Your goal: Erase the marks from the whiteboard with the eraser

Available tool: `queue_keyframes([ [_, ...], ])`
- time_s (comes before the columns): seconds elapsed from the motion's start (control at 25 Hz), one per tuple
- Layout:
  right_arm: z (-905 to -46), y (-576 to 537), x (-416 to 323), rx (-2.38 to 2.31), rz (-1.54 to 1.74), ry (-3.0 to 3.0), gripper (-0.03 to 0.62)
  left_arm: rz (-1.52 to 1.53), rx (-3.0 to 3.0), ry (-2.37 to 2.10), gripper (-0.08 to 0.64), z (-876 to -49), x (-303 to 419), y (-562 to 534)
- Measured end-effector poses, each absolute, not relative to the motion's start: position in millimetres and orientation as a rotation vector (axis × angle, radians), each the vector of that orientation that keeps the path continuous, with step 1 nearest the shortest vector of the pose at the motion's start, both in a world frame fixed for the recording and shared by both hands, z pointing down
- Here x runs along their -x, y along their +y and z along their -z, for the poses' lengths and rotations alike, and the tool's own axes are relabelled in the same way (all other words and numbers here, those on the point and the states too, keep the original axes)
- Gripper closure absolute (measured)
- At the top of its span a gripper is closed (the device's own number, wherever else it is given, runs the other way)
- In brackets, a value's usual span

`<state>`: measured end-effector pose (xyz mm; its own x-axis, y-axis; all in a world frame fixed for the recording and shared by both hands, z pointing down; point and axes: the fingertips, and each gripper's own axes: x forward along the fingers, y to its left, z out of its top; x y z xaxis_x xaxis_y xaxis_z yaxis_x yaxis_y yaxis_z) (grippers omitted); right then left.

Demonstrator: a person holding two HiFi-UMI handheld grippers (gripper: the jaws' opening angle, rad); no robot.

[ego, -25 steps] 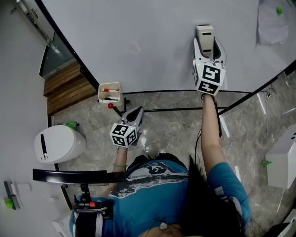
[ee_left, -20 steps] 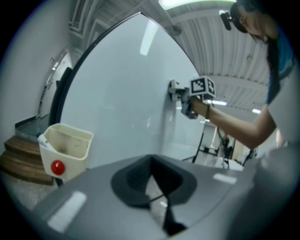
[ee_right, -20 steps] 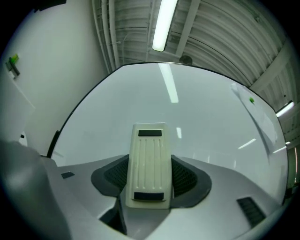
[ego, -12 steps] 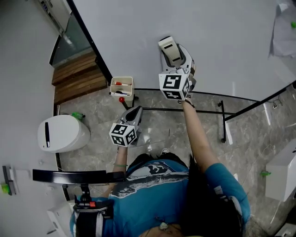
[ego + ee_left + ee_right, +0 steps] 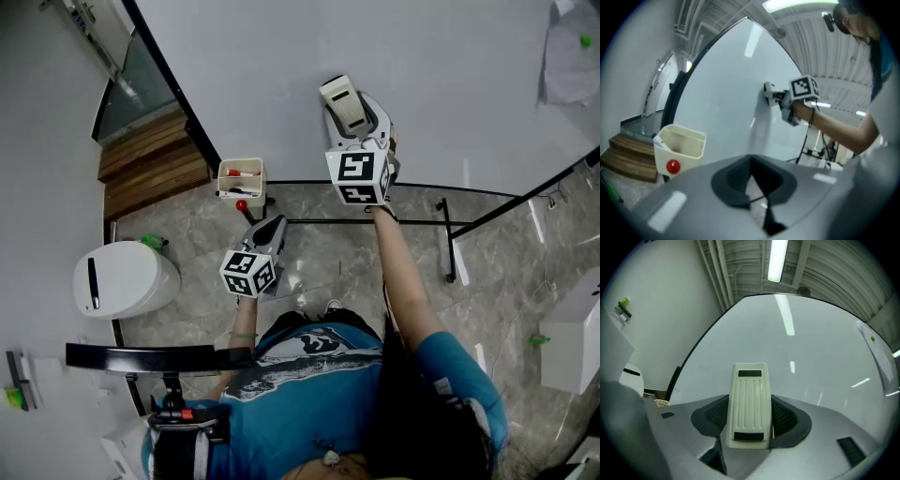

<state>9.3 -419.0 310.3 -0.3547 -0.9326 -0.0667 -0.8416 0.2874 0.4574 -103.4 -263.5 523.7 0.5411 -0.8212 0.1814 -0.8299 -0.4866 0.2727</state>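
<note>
White gloss fills the top of your head view. The whiteboard (image 5: 459,84) spreads wide above and to the right of your working hand. Its black edge slants down close on the left, and its bottom edge passes just under your right gripper (image 5: 352,111). Below that lies grey marble floor (image 5: 319,267), crossed by the black rails (image 5: 403,223) of the stand.

Your right gripper is up at the board, jaws clamped on the long sides of the cream eraser (image 5: 341,101). The eraser is set against the white surface in the board's lower left part, nearer the slanted edge than the far right side.

Your left gripper (image 5: 275,228) hangs low over the floor, off the board, its jaws closed together with nothing between them. Just up and left of it, a small cream tray (image 5: 242,180) holding red-capped markers sits at the board's bottom corner.
</note>
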Motion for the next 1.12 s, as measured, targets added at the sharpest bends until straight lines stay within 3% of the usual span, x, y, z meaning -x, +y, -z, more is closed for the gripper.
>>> queue_keyframes([
  [0.56, -222.0, -434.8, -270.1, -2.162, 0.328, -2.133, 0.33, -0.091, -2.56, -1.178, 0.555, -525.1, 40.4, -278.0],
  [0.88, -230.1, -444.4, -279.9, -2.192, 0.259, -2.116, 0.33, -0.083, -2.529, -1.218, 0.555, -528.9, 51.3, -281.1],
  [1.12, -242.3, -446.1, -232.1, -2.111, 0.295, -2.153, 0.33, -0.078, -2.512, -1.237, 0.555, -532.3, 58.2, -277.7],
])
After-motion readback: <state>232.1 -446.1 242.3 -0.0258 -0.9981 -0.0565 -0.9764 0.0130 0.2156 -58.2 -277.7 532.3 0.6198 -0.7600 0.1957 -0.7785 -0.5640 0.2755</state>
